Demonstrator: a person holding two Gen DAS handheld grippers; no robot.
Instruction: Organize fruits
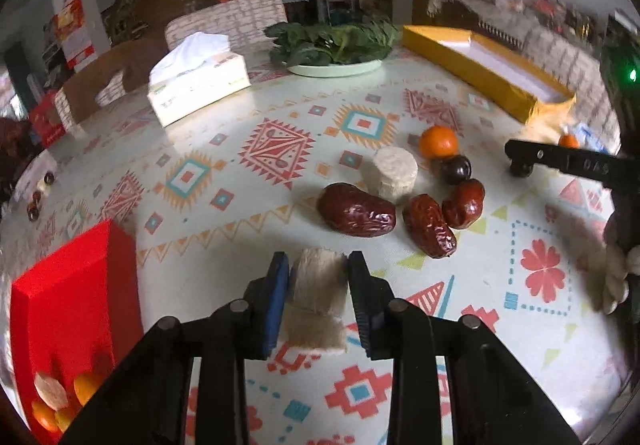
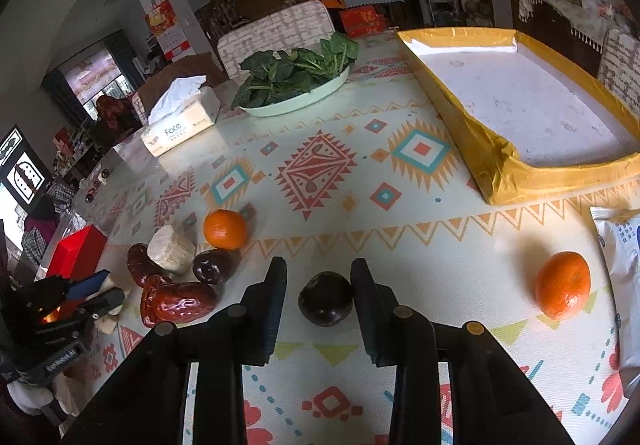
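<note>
Soft daylight, fisheye edges, blurred background

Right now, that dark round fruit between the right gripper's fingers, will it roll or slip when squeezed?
The dark fruit looks round, so a nudge would probably roll it. Its skin shines, so it may slip. The right gripper is open around it.

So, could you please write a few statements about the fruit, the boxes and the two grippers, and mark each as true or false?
1. The left gripper has a pale fibrous piece between its jaws. True.
2. The right gripper straddles an orange. False: a dark plum sits between its jaws, which do not visibly press it.
3. The yellow box holds several oranges. False: its white floor shows no fruit.
4. The red box already contains orange fruit. True.
5. Leafy greens lie on a plate. True.
</note>
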